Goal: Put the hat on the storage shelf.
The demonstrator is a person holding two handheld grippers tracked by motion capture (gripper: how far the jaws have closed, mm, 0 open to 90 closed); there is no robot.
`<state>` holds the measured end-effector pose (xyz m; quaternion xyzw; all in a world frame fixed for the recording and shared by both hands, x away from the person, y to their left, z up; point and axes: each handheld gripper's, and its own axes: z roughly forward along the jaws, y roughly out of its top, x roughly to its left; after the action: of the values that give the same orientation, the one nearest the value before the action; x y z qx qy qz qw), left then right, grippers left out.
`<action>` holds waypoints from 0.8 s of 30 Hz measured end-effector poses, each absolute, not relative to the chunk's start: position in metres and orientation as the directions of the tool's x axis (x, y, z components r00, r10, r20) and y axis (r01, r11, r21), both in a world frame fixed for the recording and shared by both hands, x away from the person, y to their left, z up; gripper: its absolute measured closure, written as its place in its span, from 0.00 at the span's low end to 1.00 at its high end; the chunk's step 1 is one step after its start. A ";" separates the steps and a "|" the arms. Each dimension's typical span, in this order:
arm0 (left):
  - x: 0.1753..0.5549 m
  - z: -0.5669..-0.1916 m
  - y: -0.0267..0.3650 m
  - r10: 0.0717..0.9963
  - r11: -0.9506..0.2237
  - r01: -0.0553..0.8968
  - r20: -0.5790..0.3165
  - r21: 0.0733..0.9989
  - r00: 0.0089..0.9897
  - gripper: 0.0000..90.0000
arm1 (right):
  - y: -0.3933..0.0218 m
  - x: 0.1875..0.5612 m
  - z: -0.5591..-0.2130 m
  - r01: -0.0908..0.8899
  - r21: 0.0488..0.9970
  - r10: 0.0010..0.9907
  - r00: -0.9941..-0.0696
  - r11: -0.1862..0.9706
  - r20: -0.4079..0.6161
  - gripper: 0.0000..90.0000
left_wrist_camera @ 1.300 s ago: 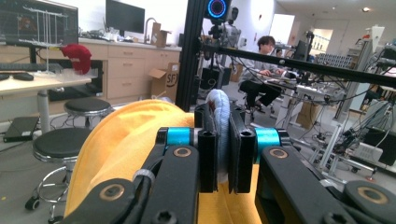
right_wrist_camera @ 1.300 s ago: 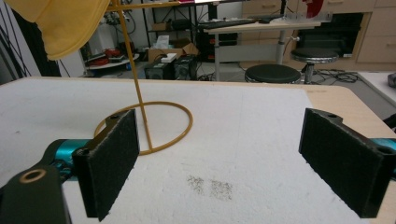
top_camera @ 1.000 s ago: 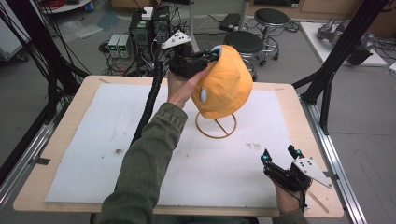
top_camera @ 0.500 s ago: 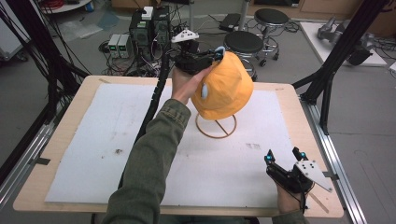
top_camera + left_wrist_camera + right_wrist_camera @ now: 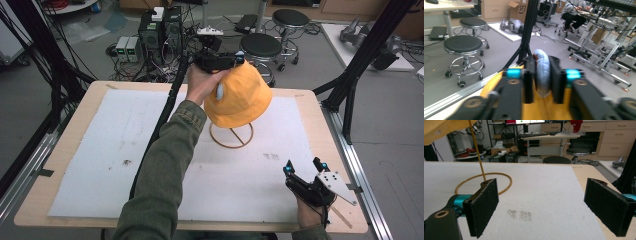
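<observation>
Soft, light orange bucket hat (image 5: 239, 95) on its wire stand (image 5: 231, 135); left tool (image 5: 226, 59) loosening around its top patch, right tool (image 5: 303, 170) released.

Left gripper (image 5: 220, 60) stretches far across, its jaws just opening; right gripper (image 5: 306, 172) rests low near the person, jaws spread wide.

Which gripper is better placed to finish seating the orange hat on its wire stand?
Left. The left gripper is at the orange fabric hat atop the wire stand; the right gripper rests open at the table's near edge.
</observation>
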<state>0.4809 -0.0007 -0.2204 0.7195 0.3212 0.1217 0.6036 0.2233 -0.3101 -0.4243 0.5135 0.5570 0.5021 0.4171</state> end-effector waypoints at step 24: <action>0.410 -0.211 0.076 0.695 0.002 0.096 -0.070 0.995 0.715 0.29 | -0.308 0.225 -0.423 0.142 0.989 0.990 -0.126 -0.037 0.056 0.13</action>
<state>0.4099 0.0764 -0.2108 0.6668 0.2966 0.2334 0.6426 0.2245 -0.3085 -0.4234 0.5117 0.5534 0.5068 0.4183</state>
